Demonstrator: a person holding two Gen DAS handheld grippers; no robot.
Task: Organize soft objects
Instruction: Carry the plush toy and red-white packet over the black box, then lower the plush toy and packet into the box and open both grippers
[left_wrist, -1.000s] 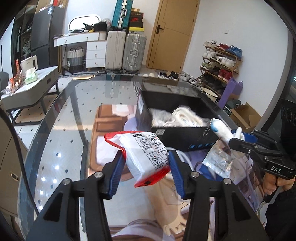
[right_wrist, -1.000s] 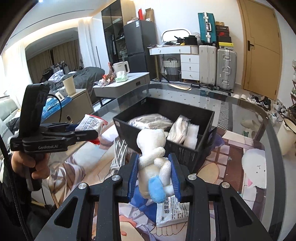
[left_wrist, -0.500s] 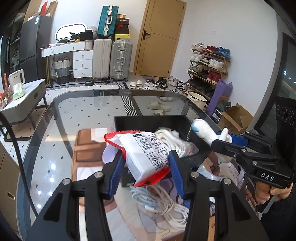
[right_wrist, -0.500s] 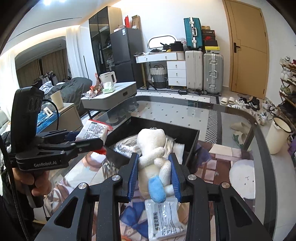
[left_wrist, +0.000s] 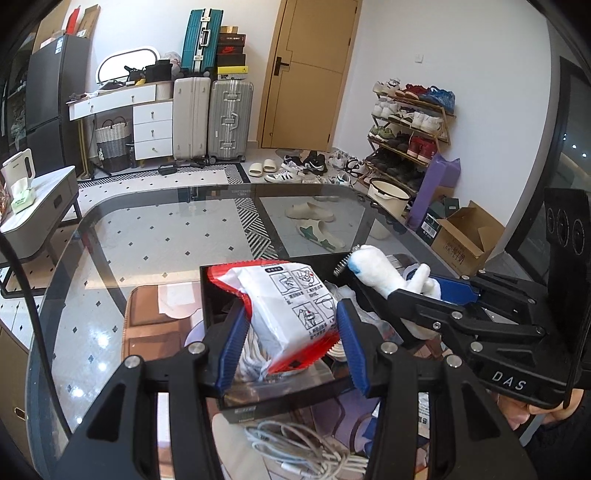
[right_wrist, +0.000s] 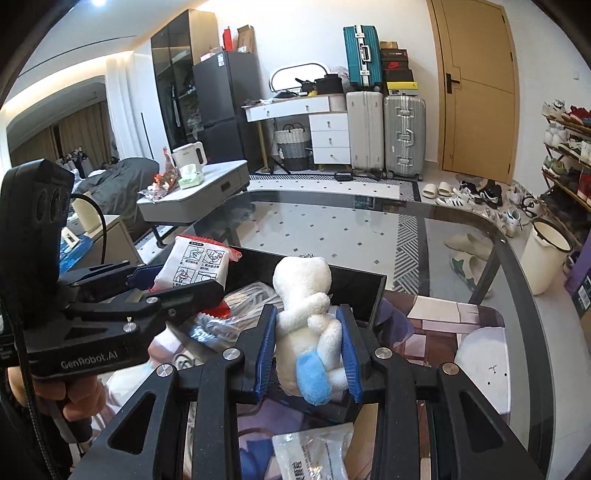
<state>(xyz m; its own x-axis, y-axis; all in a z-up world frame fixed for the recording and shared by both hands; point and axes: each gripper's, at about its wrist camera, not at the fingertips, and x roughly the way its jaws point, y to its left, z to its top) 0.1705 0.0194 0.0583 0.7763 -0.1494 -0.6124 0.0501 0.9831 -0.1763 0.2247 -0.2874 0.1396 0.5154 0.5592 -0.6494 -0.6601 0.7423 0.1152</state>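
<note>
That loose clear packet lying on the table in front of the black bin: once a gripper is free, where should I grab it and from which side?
Probably the near short edge of the clear packet, approached from the operator's side, low and nearly level with the glass table. It lies flat, so only an edge offers the fingers something to pinch. The black bin blocks its far side.

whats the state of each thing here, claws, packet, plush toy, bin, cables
left claw: shut on the packet
packet: held up over the bin, sealed
right claw: shut on the plush toy
plush toy: upright, squeezed, over the bin's near edge
bin: open top, partly filled
cables: loose on the table, outside the bin
</note>
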